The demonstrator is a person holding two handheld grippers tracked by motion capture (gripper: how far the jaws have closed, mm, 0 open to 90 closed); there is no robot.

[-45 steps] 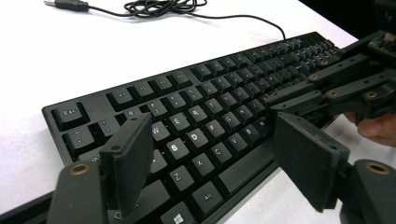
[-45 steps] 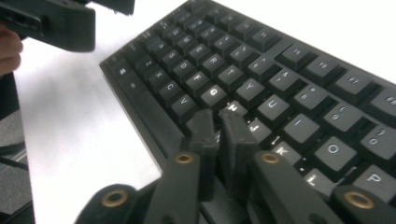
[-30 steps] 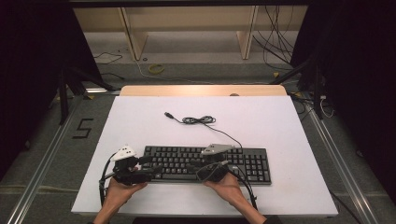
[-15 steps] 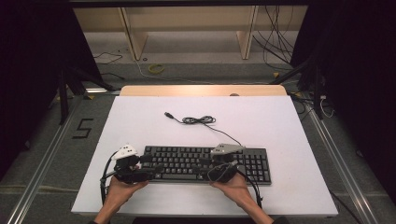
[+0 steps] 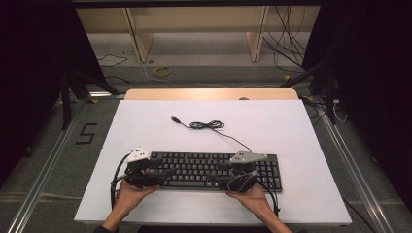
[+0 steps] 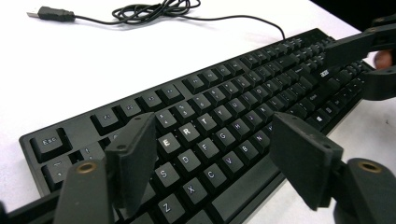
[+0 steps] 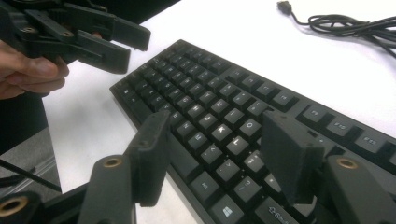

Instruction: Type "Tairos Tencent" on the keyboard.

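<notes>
A black keyboard (image 5: 214, 170) lies flat near the front of the white table, with its cable (image 5: 206, 125) coiled behind it. My left gripper (image 5: 164, 173) hovers over the keyboard's left end and points right. Its jaws stand open above the letter keys (image 6: 187, 135). My right gripper (image 5: 219, 176) points left over the right-hand keys (image 7: 219, 135). Its jaws have just been opening and are now open, with nothing clamped between them. Each gripper view shows the other gripper facing it: the right one (image 6: 369, 56) and the left one (image 7: 116, 39).
The USB plug (image 6: 49, 14) lies loose on the white table top (image 5: 291, 131), beyond the keyboard. A wooden strip (image 5: 209, 93) runs along the table's far edge. Metal rails and cables lie on the floor on both sides.
My right gripper has slid to the right along the keyboard and its jaws have spread apart. The left gripper and the keyboard have stayed in place.
</notes>
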